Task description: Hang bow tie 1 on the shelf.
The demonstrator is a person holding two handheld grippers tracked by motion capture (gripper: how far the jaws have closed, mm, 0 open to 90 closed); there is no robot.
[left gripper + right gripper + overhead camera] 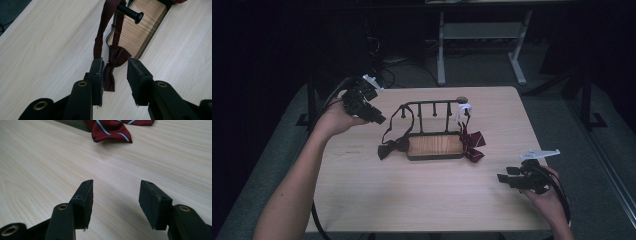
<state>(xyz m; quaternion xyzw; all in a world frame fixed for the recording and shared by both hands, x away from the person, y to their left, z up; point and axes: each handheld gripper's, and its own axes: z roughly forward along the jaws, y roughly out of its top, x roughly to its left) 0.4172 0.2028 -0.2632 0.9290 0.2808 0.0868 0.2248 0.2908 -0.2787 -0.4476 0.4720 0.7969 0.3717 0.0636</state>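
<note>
Materials and finishes on the table
Pale matt wood-grain table top (45,50); black metal-looking rack (432,104) with smooth semi-gloss pegs and satin wood-grain base panel (140,30); dark maroon woven cloth bow tie (113,62), matt; red cloth tie with white stripes (110,130), matt; matt black gripper pads (87,197), slightly rough.

A rack (435,131) stands near the middle of the bench (412,195), its pegs lined up along a rail above its base. From the leftmost peg (132,14) a bow tie (391,146) hangs by its strap, its knot resting on the bench just left of the base. A striped bow tie (472,141) hangs at the rack's right end, spilling onto the bench there. The left hand-held gripper (379,119) is up at the far left, the hanging bow tie between its parted jaws in its own view. The right hand-held gripper (504,178) sits near the front right, well apart from the rack.
</note>
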